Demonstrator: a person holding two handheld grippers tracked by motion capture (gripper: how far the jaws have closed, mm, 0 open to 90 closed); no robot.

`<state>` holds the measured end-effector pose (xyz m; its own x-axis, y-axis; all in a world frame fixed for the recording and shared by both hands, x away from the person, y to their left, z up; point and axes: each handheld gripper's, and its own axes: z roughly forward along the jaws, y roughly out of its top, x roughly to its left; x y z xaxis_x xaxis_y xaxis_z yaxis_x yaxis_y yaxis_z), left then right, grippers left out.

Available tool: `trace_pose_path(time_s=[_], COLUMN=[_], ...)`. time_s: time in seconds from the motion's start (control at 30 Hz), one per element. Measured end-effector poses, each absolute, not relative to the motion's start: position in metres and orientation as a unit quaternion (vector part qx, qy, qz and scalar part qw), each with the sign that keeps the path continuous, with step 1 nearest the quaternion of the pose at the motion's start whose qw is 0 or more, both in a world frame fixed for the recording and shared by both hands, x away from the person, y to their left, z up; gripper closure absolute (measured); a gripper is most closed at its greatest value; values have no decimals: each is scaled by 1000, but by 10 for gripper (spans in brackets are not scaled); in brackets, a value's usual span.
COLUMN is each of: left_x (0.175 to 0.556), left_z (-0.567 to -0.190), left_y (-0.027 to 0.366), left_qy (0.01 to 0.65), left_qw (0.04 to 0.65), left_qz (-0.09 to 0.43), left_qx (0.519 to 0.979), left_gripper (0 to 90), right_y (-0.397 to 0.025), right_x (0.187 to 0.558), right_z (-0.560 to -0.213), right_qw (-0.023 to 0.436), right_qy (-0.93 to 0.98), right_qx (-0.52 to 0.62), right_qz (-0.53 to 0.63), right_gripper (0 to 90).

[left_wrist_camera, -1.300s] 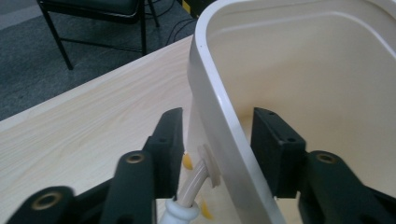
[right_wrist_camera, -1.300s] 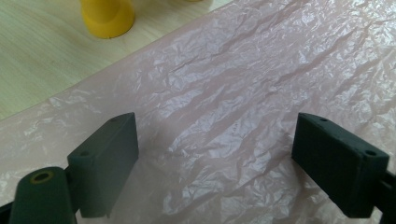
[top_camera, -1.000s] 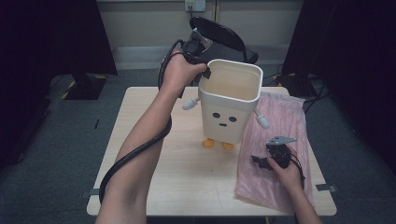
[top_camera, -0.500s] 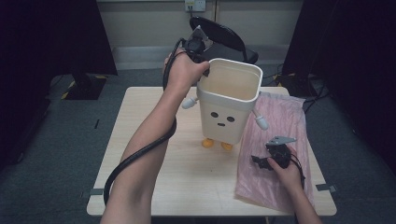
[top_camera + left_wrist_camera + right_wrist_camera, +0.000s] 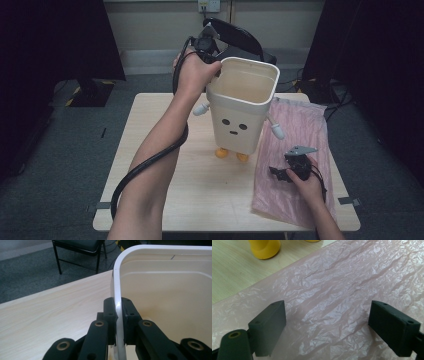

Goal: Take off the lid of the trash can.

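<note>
Cream plastic forms the bin (image 5: 240,112), which stands at the middle of the table (image 5: 150,150) toward the far side, with a dotted face on its near wall, stubby white arms and orange feet (image 5: 231,154); the left gripper (image 5: 119,315) pinches its far left rim, one jaw inside the wall and one outside. To the right, a crinkled pink bag (image 5: 295,145) lies flat on the table, touching the bin's right side. On the bag's near part the right gripper (image 5: 327,322) rests with its jaws spread wide, nothing between them.
</note>
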<state>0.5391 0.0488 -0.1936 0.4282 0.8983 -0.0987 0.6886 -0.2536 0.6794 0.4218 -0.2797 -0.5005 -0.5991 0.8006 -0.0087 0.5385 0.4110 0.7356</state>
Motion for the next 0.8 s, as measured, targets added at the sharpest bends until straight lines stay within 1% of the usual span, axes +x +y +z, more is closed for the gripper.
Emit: trace_pose_path(time_s=[0.13,0.27,0.4,0.57,0.8], left_x=[538,538,537,533,527], left_z=[-190,-185,-177,-171,-171], left_y=[50,51,56,65,85], left_qy=[505,507,507,508,509], left_qw=[341,339,362,363,351], left_qz=[167,165,153,145,148], left_qx=[775,776,767,768,772], left_gripper=[844,846,848,848,848], right_y=[-280,-280,-280,-280,-280], right_x=[422,422,422,422,422], right_z=[-500,-500,-500,-500,-500], right_qw=[183,183,183,183,183], right_qy=[820,820,819,820,820], right_qx=[408,408,409,409,409], right_qz=[357,357,357,358,358], right_gripper=[135,134,134,134,134])
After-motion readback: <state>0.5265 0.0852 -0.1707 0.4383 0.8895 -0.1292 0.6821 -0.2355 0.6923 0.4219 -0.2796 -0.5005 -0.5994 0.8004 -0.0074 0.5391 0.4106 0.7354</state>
